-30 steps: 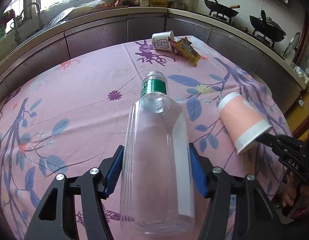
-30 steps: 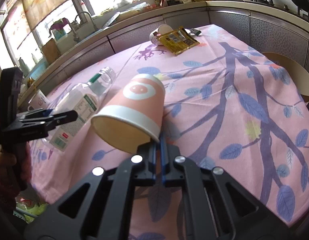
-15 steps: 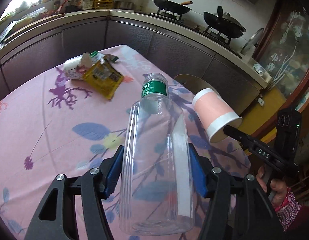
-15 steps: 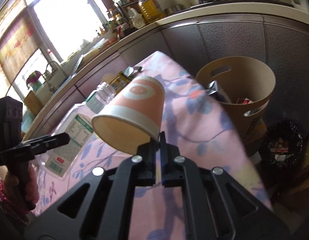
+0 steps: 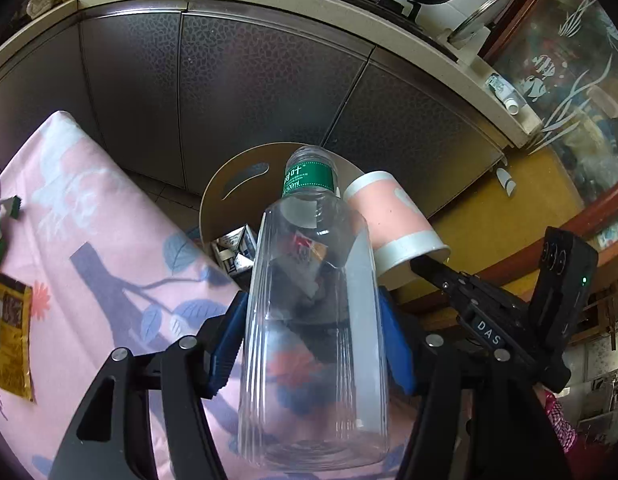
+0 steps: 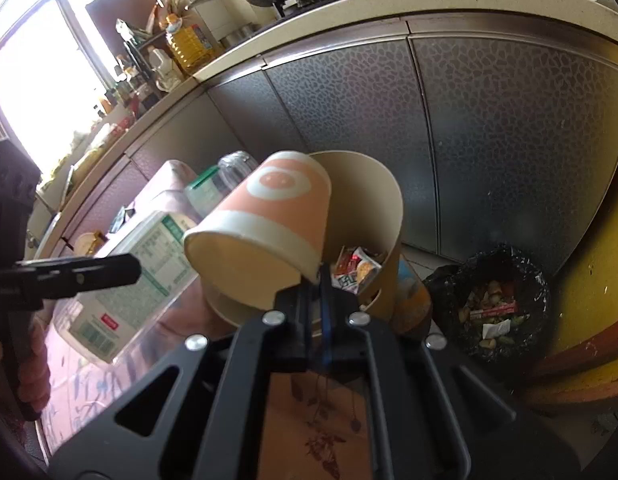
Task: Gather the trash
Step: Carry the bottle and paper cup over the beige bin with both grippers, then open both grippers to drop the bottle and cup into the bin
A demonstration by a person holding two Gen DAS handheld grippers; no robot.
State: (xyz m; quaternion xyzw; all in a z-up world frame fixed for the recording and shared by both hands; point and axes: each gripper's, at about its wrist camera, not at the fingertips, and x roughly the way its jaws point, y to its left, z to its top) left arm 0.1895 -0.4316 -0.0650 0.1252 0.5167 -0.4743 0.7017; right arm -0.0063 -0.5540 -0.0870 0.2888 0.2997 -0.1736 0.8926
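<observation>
My left gripper is shut on a clear plastic bottle with a green label, held in the air over the table's edge and pointing at the tan waste bin. My right gripper is shut on the rim of a pink and white paper cup, held just in front of the bin, which holds wrappers. The cup also shows in the left wrist view, right of the bottle. The bottle shows in the right wrist view, left of the cup.
The pink flowered tablecloth lies at the left, with a yellow snack packet on it. A black-bagged bin of food scraps stands right of the tan bin. Grey kitchen cabinets rise behind both.
Both grippers have swung right, off the table and toward the tan bin, carrying the bottle and the cup. The bin now lies close in front of them.
</observation>
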